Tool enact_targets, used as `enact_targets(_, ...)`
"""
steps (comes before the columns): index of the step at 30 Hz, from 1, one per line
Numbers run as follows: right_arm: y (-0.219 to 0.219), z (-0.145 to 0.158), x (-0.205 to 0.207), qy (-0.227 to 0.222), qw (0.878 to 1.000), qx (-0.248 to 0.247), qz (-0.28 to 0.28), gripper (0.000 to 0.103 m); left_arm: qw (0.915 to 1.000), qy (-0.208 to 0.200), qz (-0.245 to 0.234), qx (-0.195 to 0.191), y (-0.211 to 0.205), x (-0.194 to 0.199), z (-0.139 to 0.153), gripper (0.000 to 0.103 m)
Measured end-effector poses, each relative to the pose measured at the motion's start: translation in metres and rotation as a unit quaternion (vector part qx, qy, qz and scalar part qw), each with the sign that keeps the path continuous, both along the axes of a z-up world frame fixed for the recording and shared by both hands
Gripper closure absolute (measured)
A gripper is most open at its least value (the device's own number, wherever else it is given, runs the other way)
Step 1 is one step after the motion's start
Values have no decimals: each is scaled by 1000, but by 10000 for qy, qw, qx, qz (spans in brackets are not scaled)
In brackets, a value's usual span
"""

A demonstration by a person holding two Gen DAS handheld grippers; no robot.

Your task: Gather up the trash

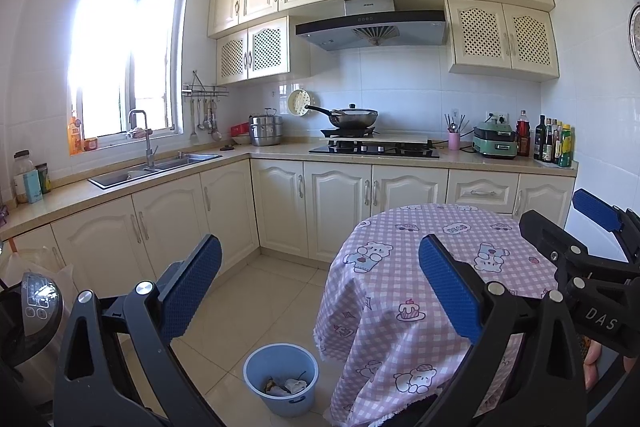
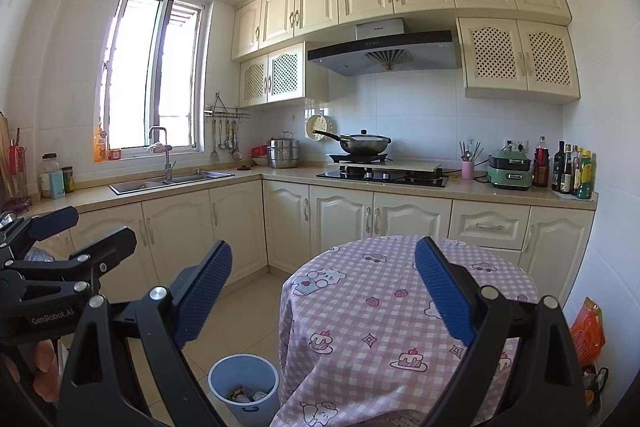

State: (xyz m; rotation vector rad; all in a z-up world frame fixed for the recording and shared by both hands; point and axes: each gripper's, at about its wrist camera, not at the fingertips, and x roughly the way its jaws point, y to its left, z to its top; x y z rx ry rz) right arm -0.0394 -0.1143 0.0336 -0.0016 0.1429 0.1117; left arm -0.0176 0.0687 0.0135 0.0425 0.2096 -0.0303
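Observation:
A light blue bin [image 1: 281, 379] stands on the tiled floor left of the round table [image 1: 404, 259], with crumpled trash [image 1: 286, 385] inside. The right wrist view shows the same bin [image 2: 243, 385] with trash [image 2: 246, 395] at its bottom. My left gripper [image 1: 320, 283] is open and holds nothing, raised above the bin and the table's left side. My right gripper [image 2: 324, 291] is open too, over the table [image 2: 400, 323]. Each gripper appears at the edge of the other's view: the right gripper [image 1: 560, 223], the left gripper [image 2: 86, 227].
The table wears a pink checked cloth with cartoon prints. Cream cabinets run along the left and back walls, with a sink [image 1: 160, 167], a wok on the stove [image 1: 354, 119] and bottles [image 1: 554, 143]. An orange bag [image 2: 586, 331] lies by the right wall. A rice cooker [image 1: 32, 311] sits near left.

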Motion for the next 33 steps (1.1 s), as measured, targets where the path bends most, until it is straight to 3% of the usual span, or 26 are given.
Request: enact_targets(33,0,-1,8,144,9997,-6,202,12,10000,70,33,8,4,3,-5,7)
